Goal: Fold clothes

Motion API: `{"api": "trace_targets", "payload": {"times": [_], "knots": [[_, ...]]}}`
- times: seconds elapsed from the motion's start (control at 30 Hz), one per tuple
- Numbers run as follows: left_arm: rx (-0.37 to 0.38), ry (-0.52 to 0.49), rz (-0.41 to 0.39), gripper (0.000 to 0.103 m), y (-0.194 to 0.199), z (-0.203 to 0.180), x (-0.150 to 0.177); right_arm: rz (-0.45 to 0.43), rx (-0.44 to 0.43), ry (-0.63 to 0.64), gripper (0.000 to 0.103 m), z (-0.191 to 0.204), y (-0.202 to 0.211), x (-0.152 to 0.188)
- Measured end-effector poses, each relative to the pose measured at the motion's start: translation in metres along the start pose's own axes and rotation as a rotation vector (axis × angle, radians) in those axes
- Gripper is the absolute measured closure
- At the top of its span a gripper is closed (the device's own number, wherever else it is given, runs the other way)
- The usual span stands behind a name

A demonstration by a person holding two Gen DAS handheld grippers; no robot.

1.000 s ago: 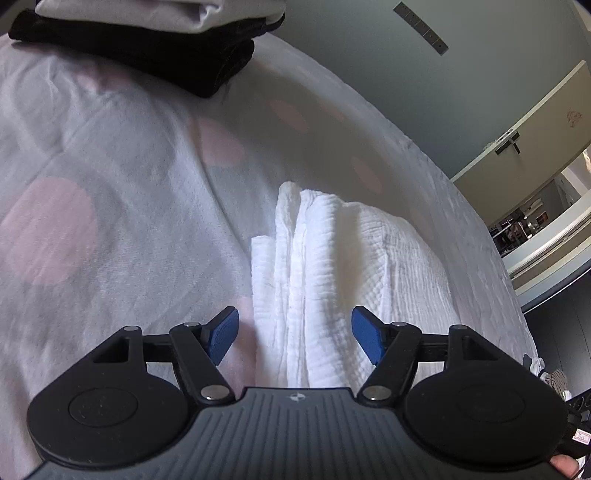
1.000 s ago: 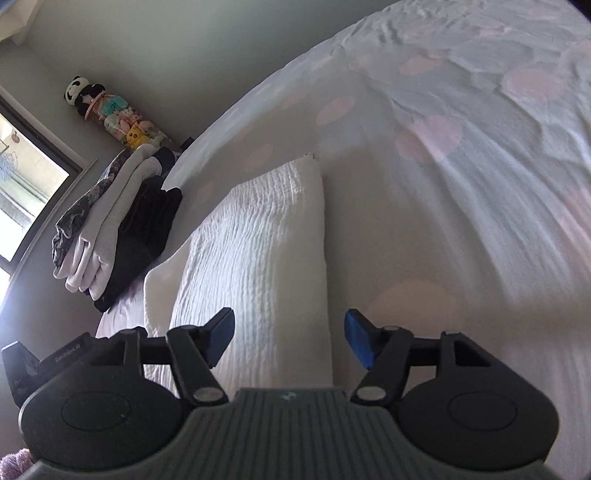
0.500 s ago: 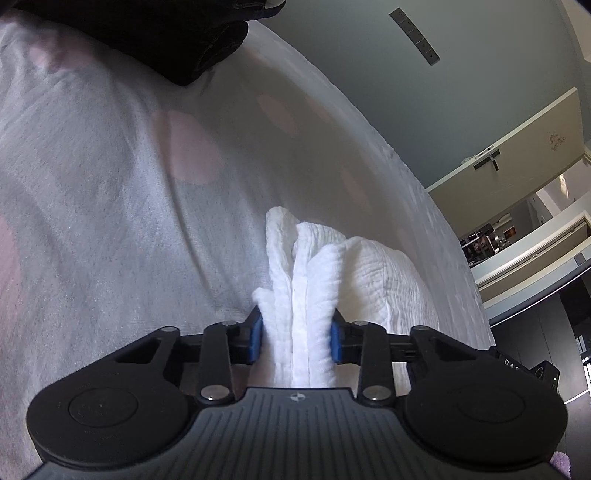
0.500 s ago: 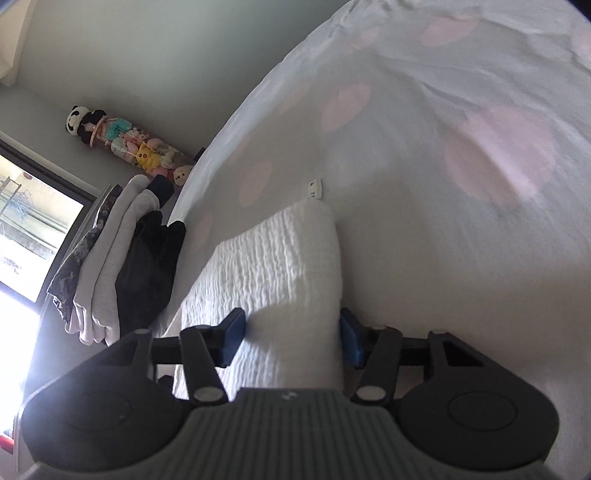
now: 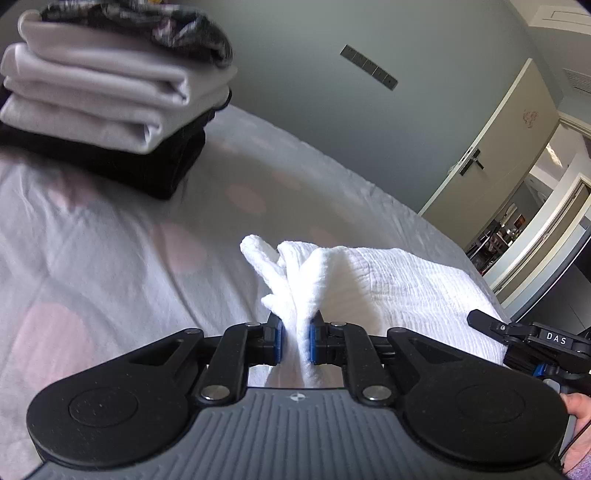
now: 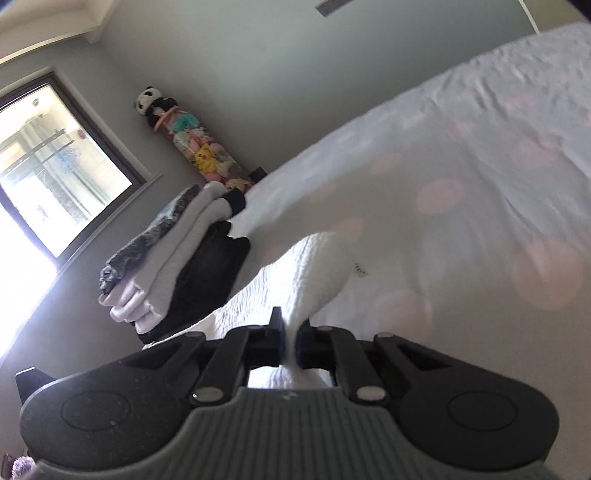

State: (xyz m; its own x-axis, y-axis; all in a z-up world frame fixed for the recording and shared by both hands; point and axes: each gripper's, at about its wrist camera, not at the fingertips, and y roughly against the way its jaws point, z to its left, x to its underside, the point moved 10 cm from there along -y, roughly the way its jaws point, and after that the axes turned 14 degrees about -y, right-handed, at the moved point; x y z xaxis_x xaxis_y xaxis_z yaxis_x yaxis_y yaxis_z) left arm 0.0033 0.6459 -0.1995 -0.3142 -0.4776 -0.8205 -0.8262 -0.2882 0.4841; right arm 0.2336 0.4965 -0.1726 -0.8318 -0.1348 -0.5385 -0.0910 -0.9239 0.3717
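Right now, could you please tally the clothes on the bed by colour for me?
White: 1, the cloth pinched in both grippers.
Pale grey: 2, the two folded pieces in the stack.
Black: 1, the bottom piece.
Dark patterned: 1, the top piece.
Total: 5

The bed (image 5: pixel 92 236) had a pale sheet with big pink dots. A folded white textured cloth (image 5: pixel 399 280) lay on it, and a stack of folded clothes (image 5: pixel 110 103) sat near the far edge.
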Motion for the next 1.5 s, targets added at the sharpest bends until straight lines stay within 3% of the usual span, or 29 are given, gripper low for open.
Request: {"api": "trace_targets", "payload": {"times": [0.2,0.4,0.67,0.8,0.97,1.23,1.5], "knots": [[-0.034,-0.044,-0.126,0.088,0.082,0.001,-0.030,-0.043,-0.114,0.133,0.096,0.083,0.048,0.017],[-0.089,-0.117,-0.227,0.088,0.168,0.011,-0.059,-0.046,-0.213,0.186,0.096,0.151,0.076,0.041],[-0.167,-0.176,-0.263,0.088,0.235,0.036,-0.077,-0.018,-0.300,0.170,0.096,0.205,0.082,0.080],[-0.197,-0.182,-0.209,0.088,0.225,0.061,-0.064,0.026,-0.287,0.169,0.096,0.208,0.061,0.098],[-0.221,-0.180,-0.113,0.088,0.179,0.099,-0.044,0.077,-0.199,0.198,0.096,0.188,0.009,0.122],[-0.217,-0.172,0.033,0.088,0.088,0.150,-0.029,0.138,-0.062,0.228,0.095,0.141,-0.092,0.116],[-0.204,-0.151,0.166,0.087,0.034,0.179,0.008,0.284,0.062,0.070,0.095,0.072,-0.162,0.130]]}}
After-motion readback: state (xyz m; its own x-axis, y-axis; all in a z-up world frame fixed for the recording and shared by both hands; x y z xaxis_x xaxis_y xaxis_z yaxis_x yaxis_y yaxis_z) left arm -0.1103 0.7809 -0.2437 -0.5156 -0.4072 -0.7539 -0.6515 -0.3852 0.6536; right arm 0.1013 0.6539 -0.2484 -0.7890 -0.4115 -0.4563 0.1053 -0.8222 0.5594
